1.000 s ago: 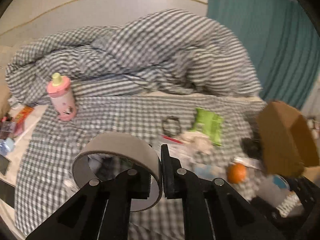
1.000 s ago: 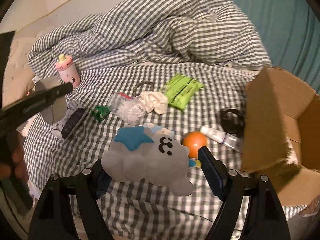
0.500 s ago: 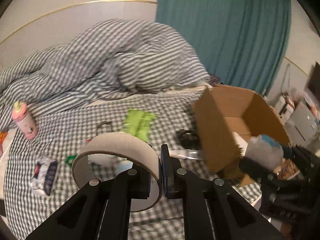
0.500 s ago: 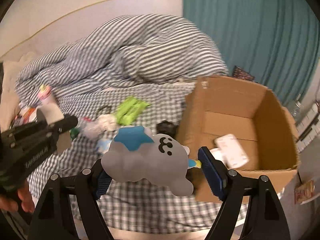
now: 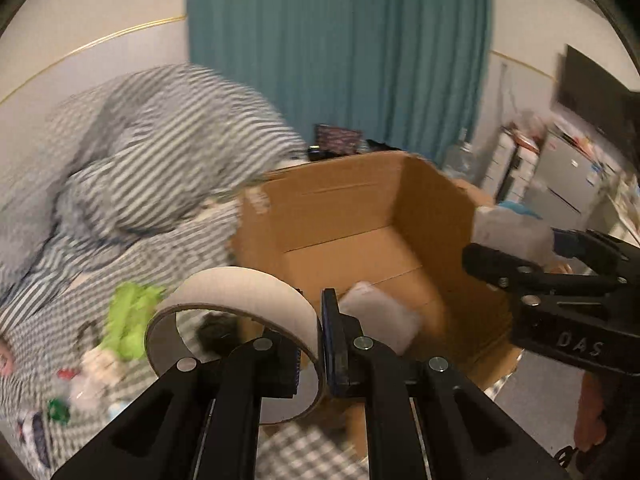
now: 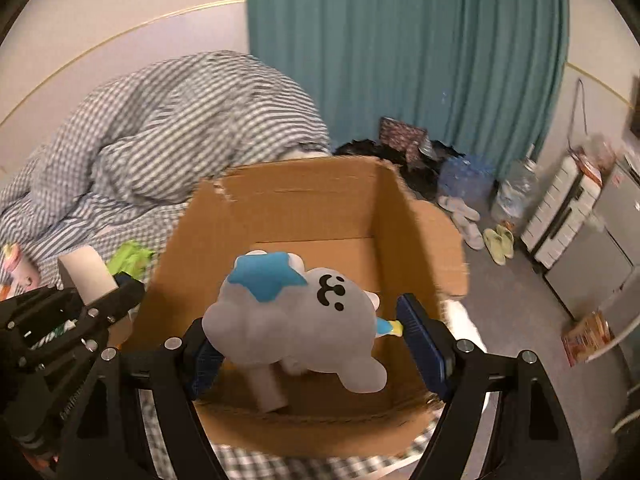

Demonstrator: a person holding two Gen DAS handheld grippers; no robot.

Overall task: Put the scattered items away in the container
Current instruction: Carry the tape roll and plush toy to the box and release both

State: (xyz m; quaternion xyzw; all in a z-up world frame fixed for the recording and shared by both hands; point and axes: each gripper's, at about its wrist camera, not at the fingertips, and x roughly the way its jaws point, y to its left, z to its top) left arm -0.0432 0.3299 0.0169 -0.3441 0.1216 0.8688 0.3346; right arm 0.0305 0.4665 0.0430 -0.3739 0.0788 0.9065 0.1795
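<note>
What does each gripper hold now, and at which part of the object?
The left gripper pinches the tape roll by its band wall. The right gripper holds the grey plush toy across its body, side to side.

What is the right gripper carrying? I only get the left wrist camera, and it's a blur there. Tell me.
Observer: The right gripper grips a grey plush toy with a blue star on it.
Operator: Say where it hangs.
Observer: Over the open cardboard box, as the right wrist view shows it.
Operator: Report what lies under it.
Observer: A small pale tube lies by the box's near wall.
</note>
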